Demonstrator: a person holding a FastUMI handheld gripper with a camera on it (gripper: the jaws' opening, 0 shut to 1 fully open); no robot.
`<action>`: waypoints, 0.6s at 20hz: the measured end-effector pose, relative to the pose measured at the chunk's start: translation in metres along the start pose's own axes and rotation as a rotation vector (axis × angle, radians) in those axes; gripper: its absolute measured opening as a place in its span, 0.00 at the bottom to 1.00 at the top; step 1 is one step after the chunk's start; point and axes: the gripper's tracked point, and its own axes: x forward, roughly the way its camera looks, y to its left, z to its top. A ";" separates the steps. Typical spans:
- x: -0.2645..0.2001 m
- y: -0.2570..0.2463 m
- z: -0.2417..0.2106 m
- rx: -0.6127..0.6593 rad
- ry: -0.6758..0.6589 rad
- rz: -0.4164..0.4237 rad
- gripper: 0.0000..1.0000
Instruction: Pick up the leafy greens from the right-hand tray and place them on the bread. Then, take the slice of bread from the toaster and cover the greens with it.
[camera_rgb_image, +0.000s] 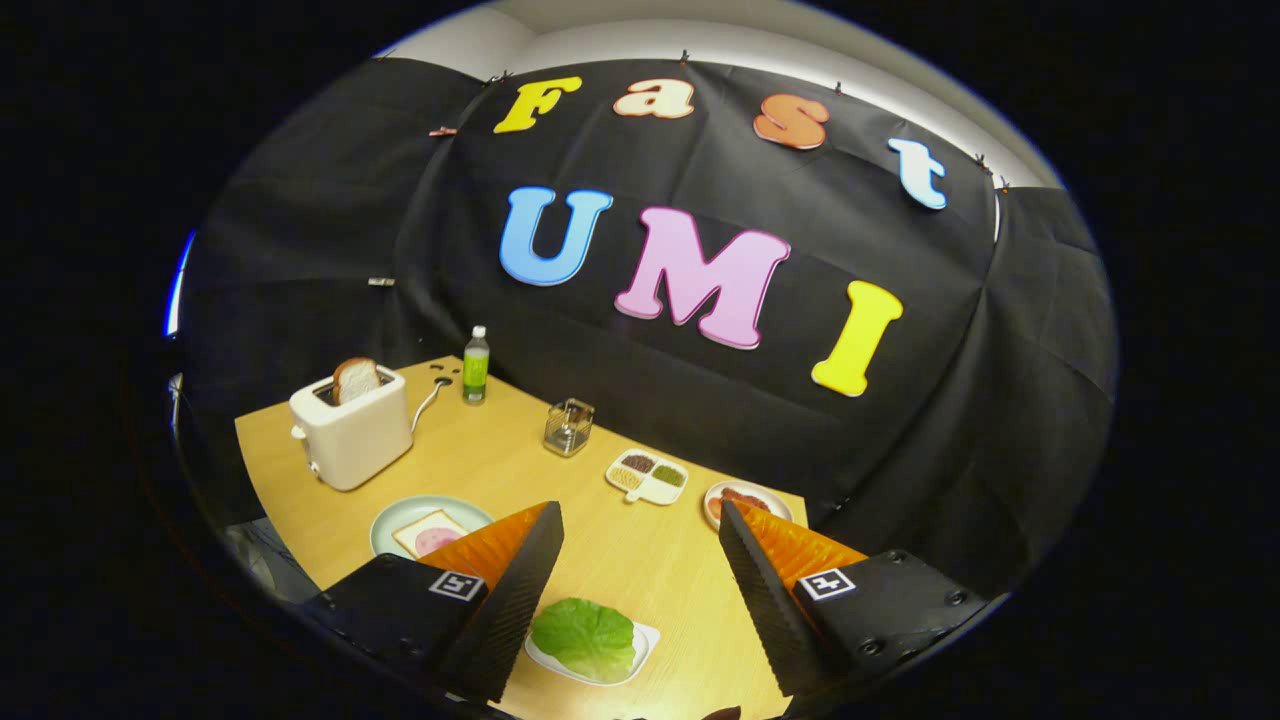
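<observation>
Since nothing has left its place, you have the whole task ahead of you. The desk carries everything untouched. At its far corner the toaster holds the second slice of bread upright in its slot. Nearer, beside the gripper's left finger, the plate shows the open bread with no greens on it. Your gripper hangs empty with fingers wide apart, above the leafy greens, which lie on their small tray between the fingers.
</observation>
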 end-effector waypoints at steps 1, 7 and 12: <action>0.002 0.003 -0.015 0.003 0.029 0.025 0.98; 0.023 0.021 -0.098 0.009 0.190 0.147 0.98; 0.042 0.034 -0.173 -0.004 0.352 0.210 0.97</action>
